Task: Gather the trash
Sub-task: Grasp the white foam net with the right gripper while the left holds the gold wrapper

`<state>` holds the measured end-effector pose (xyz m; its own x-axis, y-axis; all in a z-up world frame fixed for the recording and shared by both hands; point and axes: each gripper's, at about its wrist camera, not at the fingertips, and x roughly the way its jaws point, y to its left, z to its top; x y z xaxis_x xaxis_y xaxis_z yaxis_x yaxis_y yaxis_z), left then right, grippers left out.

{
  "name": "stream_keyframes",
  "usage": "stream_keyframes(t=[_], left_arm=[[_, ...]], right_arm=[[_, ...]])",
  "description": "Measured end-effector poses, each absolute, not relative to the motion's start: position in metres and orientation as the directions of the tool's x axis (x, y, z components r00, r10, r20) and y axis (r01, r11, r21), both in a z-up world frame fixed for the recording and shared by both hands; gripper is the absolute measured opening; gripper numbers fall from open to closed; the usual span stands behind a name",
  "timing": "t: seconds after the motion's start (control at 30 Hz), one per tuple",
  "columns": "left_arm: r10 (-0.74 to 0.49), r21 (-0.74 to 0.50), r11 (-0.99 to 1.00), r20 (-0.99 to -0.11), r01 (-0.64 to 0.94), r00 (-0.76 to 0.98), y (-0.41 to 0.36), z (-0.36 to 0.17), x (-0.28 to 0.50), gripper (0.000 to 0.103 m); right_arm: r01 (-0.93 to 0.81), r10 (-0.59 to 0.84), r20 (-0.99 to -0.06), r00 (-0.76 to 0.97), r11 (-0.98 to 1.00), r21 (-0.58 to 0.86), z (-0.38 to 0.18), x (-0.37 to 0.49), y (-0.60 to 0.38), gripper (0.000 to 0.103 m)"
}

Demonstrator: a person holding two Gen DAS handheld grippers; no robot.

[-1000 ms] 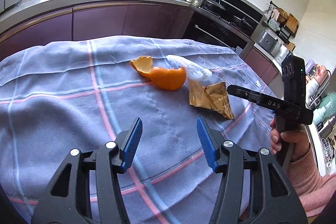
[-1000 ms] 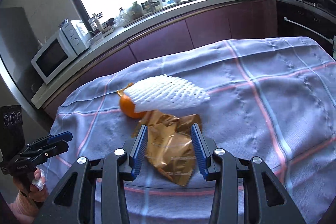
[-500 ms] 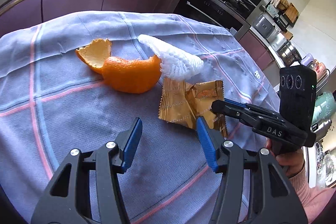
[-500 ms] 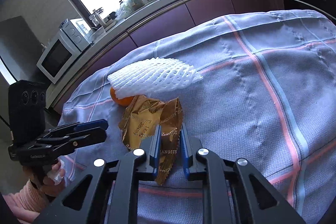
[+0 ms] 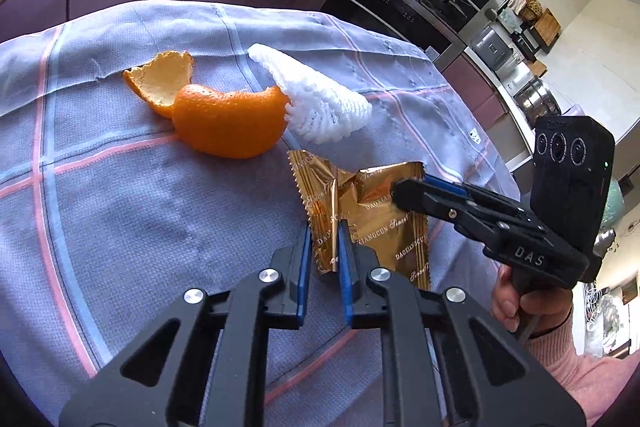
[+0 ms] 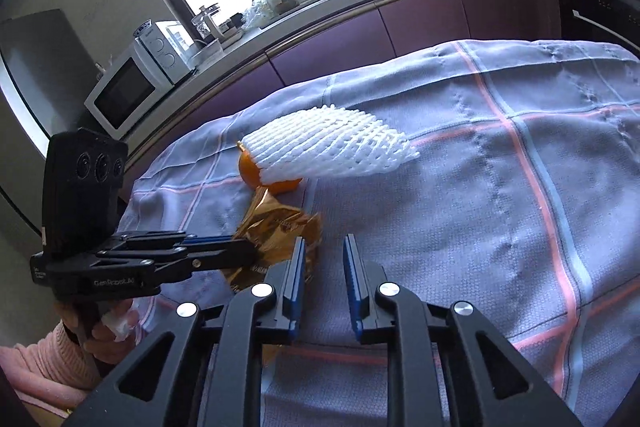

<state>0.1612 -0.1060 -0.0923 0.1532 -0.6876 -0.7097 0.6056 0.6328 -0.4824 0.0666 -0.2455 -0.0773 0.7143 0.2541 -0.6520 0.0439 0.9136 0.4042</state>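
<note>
A kitchen, purple cabinets running round the back, and in front a table under a lilac checked cloth point(image 5: 120, 227) with the trash lying in one loose cluster.

Start at the left gripper point(image 5: 323, 251): its blue pads are closing, and the near corner of the gold wrapper point(image 5: 360, 211) stands pinched between them, the foil creased upward where they squeeze. That looks like the pick of the moment, a thin sheet taken by its edge because it gives no other purchase.

Now the right gripper point(image 6: 323, 267): its jaws are opening, and only bare cloth shows in the gap. The wrapper sits against the outside of its left finger point(image 6: 298, 267), not between the pads, so it reads as let go. In the left view that gripper's tip lies on the wrapper's far right part, perhaps steadying the foil while the other takes hold, though I cannot say it presses.

Out beyond the fingers, just past the wrapper, the orange peel point(image 5: 228, 123) curls open on the cloth, and the white foam fruit net point(image 6: 332, 147) leans against it, touching its far side. Both are untouched and, by my reckoning, still to be collected. No bin is in view.
</note>
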Motion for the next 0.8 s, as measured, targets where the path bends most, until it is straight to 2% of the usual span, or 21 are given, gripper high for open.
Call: stream_keyframes(t=[0.1,0.13,0.27,0.4,0.63,0.7,0.77,0.8], left_arm=[[-0.702,-0.490,0.630,-0.691,0.603,0.171,-0.093,-0.083,0.154,0.010],[-0.700,-0.481,0.636,-0.689,0.604,0.188,-0.088,-0.080,0.151,0.010],[-0.691,-0.466,0.660,-0.684,0.589,0.233,-0.060,-0.070,0.147,0.006],[-0.695,-0.479,0.672,-0.671,0.565,0.259,-0.028,-0.066,0.144,0.006],[-0.691,-0.481,0.691,-0.658,0.539,0.300,0.006,-0.061,0.142,0.006],[-0.687,-0.478,0.699,-0.656,0.532,0.313,0.016,-0.059,0.138,0.006],[-0.682,-0.476,0.708,-0.652,0.522,0.330,0.027,-0.057,0.135,0.006],[-0.681,-0.477,0.711,-0.650,0.517,0.337,0.033,-0.056,0.134,0.006]], right_arm=[[0.038,0.195,-0.659,0.727,0.946,0.321,-0.069,0.078,-0.235,0.043],[0.025,0.181,-0.660,0.729,0.956,0.291,-0.067,0.083,-0.229,0.045],[-0.005,0.168,-0.653,0.738,0.970,0.244,-0.060,0.096,-0.217,0.045],[-0.014,0.222,-0.614,0.758,0.946,0.324,-0.053,0.096,-0.224,0.045],[0.033,0.118,-0.666,0.737,0.977,0.209,-0.059,0.113,-0.209,0.045],[0.040,0.095,-0.672,0.734,0.982,0.183,-0.061,0.119,-0.206,0.043],[0.053,0.064,-0.683,0.727,0.988,0.148,-0.064,0.125,-0.204,0.030],[0.052,0.074,-0.689,0.721,0.986,0.160,-0.065,0.126,-0.206,0.018]])
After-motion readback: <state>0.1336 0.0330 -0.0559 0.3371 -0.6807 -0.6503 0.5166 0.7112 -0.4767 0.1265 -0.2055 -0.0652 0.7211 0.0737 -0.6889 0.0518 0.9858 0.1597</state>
